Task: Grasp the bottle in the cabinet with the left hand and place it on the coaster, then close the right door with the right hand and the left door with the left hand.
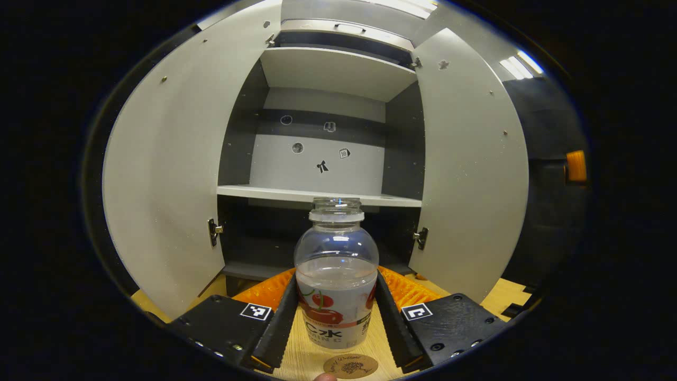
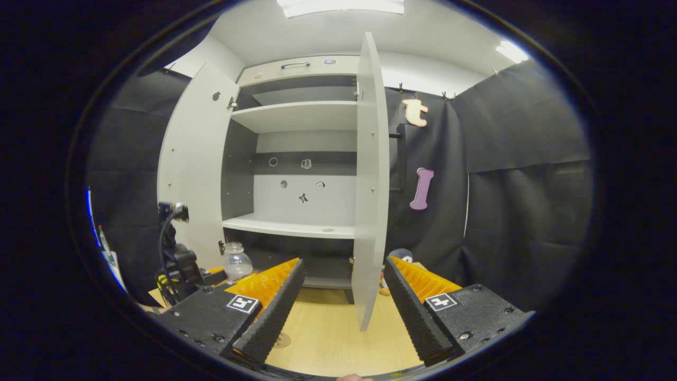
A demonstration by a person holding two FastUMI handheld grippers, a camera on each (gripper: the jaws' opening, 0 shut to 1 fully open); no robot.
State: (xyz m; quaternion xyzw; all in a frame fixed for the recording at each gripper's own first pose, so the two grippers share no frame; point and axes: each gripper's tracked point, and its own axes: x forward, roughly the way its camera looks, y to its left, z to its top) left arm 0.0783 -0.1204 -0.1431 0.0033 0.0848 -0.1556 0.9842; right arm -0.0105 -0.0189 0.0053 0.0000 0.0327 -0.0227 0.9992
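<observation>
Clear plastic bottle (image 1: 336,275) sits upright between the fingers of the left gripper (image 1: 336,323), out of the cabinet (image 1: 317,193) and above the wooden table (image 1: 307,360). We read both fingers as pressed on its labelled sides, so it looks clamped. Round coaster (image 1: 350,365) lies just nearer the camera than the bottle's base, almost directly below it. We judge the key relation: bottle's long axis is vertical, coaster slightly back toward the hand, so the set-down calls for a small pull back and lowering. Whether the base already touches the table we cannot tell.

Right gripper (image 2: 344,301) has its fingers wide apart, gripping nothing, and points at the edge of the right door (image 2: 370,185), which stands open. Left door (image 2: 193,169) is open too. Both closings are not yet done.
</observation>
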